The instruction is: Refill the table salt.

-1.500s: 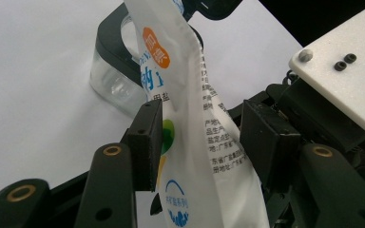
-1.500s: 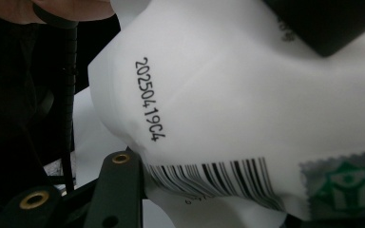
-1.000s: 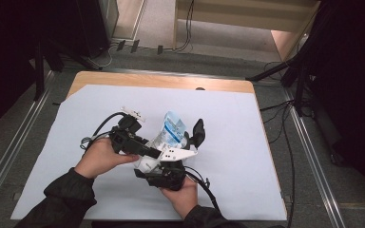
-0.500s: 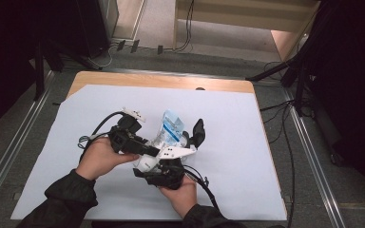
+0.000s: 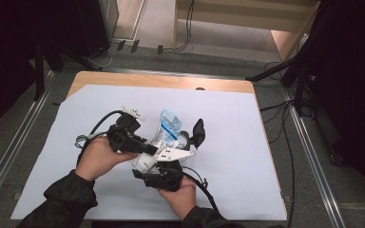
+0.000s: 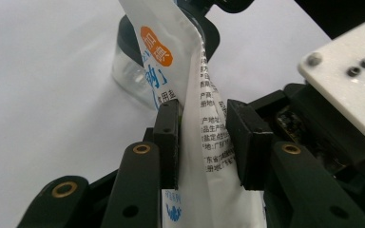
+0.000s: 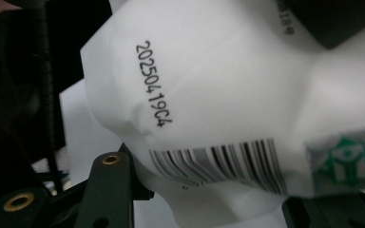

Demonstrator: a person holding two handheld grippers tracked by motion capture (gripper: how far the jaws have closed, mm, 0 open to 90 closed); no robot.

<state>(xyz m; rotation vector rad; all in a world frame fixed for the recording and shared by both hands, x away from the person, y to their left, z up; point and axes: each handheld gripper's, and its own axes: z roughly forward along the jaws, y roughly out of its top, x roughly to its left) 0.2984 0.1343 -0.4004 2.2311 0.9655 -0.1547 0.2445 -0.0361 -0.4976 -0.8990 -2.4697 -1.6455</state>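
— Where do we see the pouch (image 6: 190, 95)?
— Above the table (image 5: 266, 156), over a jar (image 6: 128, 71). Our left tool (image 6: 202, 142), just closing, clamps it; our right tool (image 7: 209, 204), just opening, grips its bottom.

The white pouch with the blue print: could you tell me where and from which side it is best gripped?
Probably across its flat faces at mid-height. The white pouch is a thin, soft, upright bag, so jaws closing on its two broad sides from its edge, as the left gripper has just been doing, get the most contact. The right gripper supports its bulging base.
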